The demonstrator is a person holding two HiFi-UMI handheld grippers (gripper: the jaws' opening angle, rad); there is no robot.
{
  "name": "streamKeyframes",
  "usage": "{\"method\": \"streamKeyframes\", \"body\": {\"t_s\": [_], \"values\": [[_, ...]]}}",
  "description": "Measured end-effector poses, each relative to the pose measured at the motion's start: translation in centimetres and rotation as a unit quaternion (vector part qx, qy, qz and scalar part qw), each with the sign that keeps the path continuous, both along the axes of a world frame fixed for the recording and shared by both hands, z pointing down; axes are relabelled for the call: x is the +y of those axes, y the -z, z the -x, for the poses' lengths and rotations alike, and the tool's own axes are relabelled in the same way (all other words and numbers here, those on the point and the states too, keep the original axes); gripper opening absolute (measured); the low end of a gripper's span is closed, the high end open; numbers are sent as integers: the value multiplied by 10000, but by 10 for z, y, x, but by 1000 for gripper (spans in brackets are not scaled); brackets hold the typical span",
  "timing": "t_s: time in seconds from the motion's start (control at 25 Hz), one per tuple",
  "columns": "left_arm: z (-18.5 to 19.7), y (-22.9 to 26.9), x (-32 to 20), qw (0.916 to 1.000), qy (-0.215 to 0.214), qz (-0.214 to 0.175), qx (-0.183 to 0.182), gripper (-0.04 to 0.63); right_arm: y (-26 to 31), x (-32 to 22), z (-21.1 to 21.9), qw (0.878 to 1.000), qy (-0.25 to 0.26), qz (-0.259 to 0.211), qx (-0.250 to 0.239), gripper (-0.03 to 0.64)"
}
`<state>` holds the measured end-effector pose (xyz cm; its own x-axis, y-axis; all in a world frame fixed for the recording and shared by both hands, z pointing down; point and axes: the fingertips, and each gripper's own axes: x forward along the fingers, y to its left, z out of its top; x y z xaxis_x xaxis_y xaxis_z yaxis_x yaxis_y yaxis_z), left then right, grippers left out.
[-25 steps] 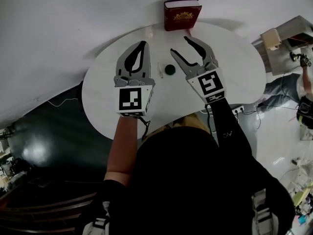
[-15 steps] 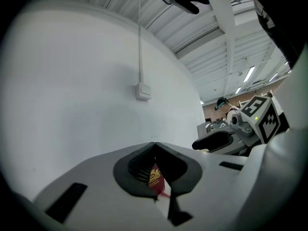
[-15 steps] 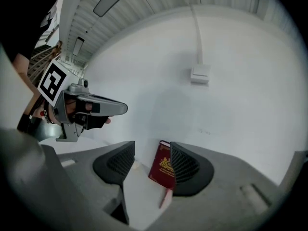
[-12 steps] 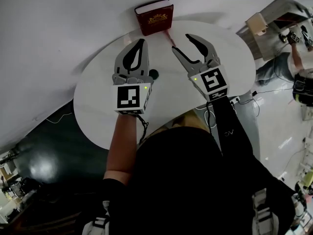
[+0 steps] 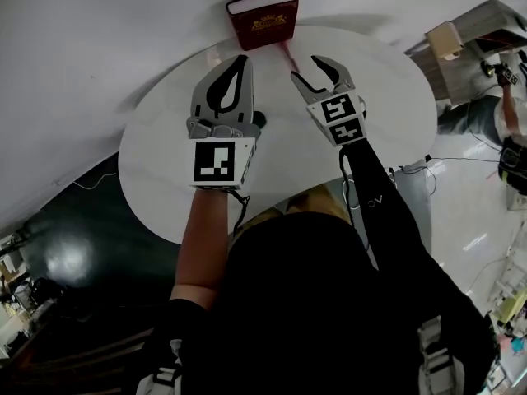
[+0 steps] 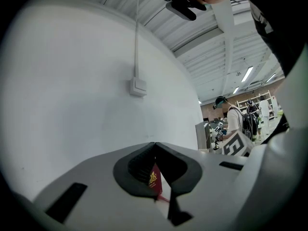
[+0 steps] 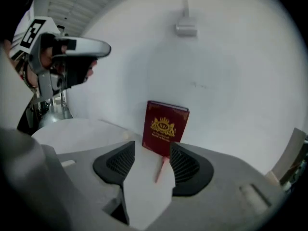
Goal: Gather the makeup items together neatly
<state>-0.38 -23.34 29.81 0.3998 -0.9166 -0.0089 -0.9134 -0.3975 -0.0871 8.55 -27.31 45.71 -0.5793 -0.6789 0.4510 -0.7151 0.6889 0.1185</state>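
Note:
A slim red pencil-like makeup stick (image 5: 286, 57) lies on the round white table (image 5: 160, 167), just in front of a dark red book (image 5: 263, 19) that stands against the wall. My right gripper (image 5: 305, 67) is open and empty, its jaws either side of the stick (image 7: 160, 170) but short of it. My left gripper (image 5: 240, 59) is shut on nothing and held above the table. A small dark round item (image 5: 260, 122) peeks out beside its right side, partly hidden. Between the left jaws' (image 6: 154, 144) curved insides I see a sliver of the book (image 6: 154, 179).
The table abuts a plain white wall (image 5: 123, 31) with a switch box (image 7: 186, 29). The book (image 7: 165, 127) stands upright at the far edge. My left gripper (image 7: 67, 49) shows at the right gripper view's upper left. People and shelving (image 5: 502, 72) are off to the right.
My right gripper has moved forward toward the book and the red stick. The left gripper has moved over the dark round item, covering more of it. Both jaws keep their states.

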Motion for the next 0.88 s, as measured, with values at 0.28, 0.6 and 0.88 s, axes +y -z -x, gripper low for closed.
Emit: {"method": "streamKeyframes", "body": {"t_s": [0.28, 0.6, 0.88], "values": [[9, -14, -11, 9993, 366, 80, 9, 8, -107, -42, -1, 9942, -31, 1027, 318, 210], [33, -45, -19, 9945, 920, 476, -124, 8, -187, -75, -2, 9793, -120, 1914, 644, 183], [47, -46, -19, 9911, 1239, 477, -74, 8, -179, -66, 3, 9789, -15, 1912, 716, 41]]}}
